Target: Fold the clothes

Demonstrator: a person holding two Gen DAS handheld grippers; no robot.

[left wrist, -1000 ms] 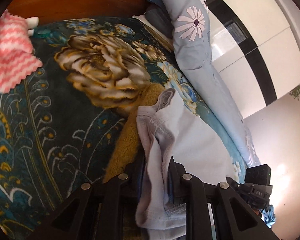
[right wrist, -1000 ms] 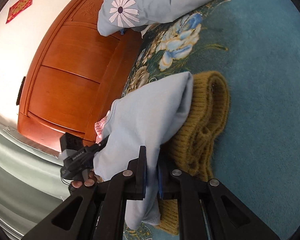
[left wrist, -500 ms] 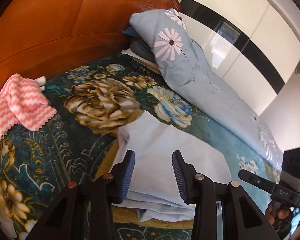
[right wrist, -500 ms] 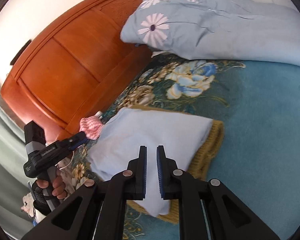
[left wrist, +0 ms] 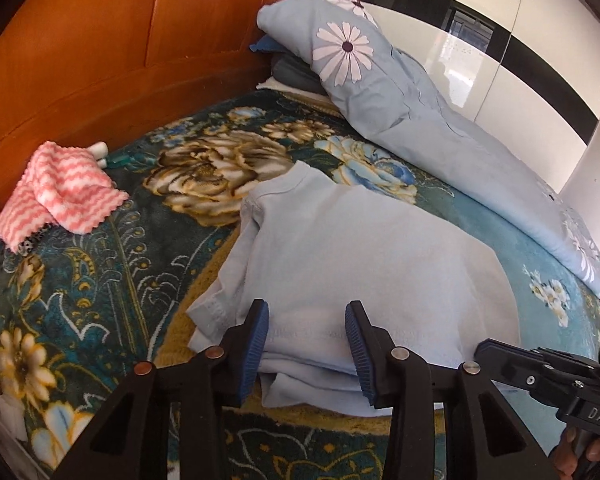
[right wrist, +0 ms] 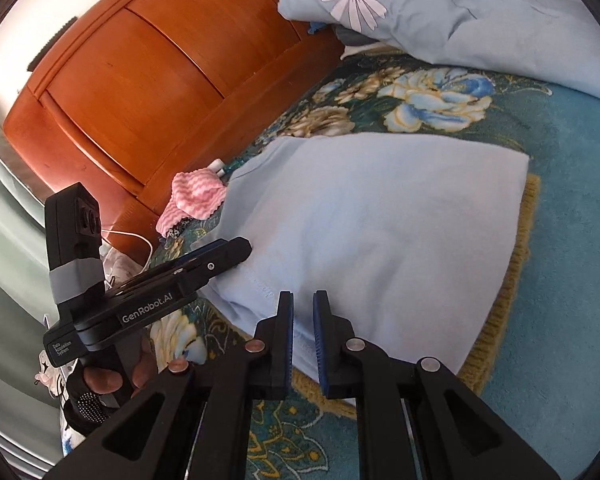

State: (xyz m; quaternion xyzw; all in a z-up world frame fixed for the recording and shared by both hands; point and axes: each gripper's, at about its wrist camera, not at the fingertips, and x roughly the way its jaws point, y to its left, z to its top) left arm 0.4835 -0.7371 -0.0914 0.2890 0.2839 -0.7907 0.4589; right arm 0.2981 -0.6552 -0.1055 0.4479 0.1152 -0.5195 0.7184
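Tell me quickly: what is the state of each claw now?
Left claw: open, holding nothing, over the light blue shirt.
Right claw: narrowly open, holding nothing.

Both views are brightly daylit; glare is seen on the glossy wardrobe [left wrist: 480, 64], and edges are bent and darkened.

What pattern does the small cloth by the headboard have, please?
Pink and white zigzag stripes on the small cloth, clearest in the left wrist view.

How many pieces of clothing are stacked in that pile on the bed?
2: a folded light blue shirt on top, and a mustard knit sweater beneath it, only its edges showing. More could be hidden underneath.
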